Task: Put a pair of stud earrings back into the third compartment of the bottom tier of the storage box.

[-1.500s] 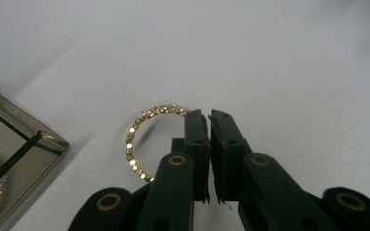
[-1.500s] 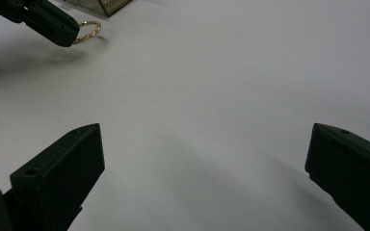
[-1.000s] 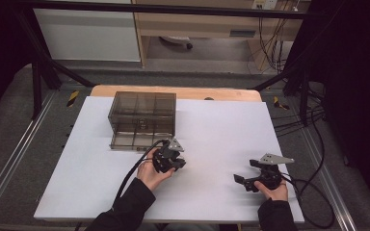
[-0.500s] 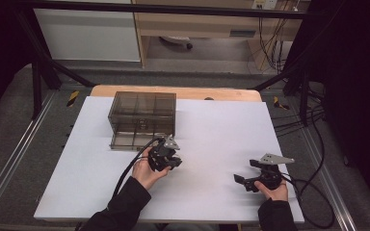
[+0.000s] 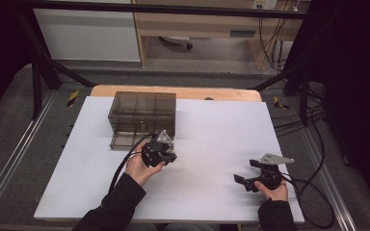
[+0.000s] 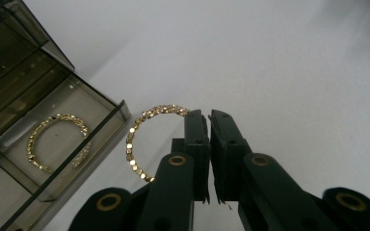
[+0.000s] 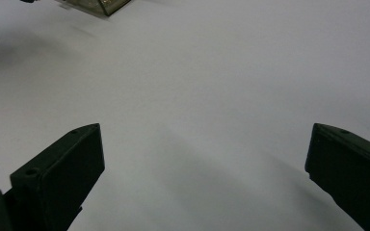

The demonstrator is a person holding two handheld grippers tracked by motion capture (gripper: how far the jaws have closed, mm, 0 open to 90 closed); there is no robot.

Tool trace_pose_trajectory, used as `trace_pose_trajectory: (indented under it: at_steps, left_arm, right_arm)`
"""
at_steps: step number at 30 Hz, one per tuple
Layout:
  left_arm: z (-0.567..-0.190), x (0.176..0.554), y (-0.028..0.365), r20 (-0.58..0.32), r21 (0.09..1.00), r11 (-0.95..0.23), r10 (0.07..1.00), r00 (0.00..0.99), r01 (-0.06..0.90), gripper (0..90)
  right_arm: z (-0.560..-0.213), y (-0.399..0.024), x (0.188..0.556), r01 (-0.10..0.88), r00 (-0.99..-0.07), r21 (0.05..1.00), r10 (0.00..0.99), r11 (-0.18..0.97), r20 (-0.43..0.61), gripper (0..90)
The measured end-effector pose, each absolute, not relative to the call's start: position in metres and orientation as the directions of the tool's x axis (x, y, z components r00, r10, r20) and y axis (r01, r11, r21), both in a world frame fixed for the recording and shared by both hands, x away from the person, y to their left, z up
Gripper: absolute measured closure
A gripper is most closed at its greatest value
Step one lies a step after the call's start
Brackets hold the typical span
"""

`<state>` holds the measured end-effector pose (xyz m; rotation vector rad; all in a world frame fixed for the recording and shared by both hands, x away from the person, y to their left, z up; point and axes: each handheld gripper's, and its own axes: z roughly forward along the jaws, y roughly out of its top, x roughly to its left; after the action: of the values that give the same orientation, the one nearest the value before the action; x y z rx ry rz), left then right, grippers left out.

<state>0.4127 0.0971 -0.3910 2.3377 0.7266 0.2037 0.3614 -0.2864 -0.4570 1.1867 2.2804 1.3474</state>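
Left gripper view shows your left gripper [image 6: 208, 115] pinching the gold bracelet [image 6: 139, 139] at its rim, just beside the open drawer [image 6: 101, 126] of the smoky plastic box [image 5: 142, 118]. A second bracelet [image 6: 53, 142] lies inside that drawer. Your right gripper [image 5: 248, 172] sits well apart from the box, jaws spread wide over the white table [image 5: 212, 134].

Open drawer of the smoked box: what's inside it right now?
One gold bracelet lies in the drawer. Its near part is dimmed behind the tinted front wall. A second bracelet is outside, pinched in the left gripper. The box's upper compartments are too dark to read.
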Motion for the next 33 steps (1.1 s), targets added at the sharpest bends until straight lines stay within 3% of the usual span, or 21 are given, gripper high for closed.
trace_pose_trajectory:
  at_steps: [33]
  left_arm:
    - [-0.374,0.437,0.126,-0.034,0.652,-0.581,0.619,0.784,0.487,85.7]
  right_arm:
    - [-0.457,-0.287,0.361,0.523,-0.642,0.816,0.744,0.247,0.186,0.8]
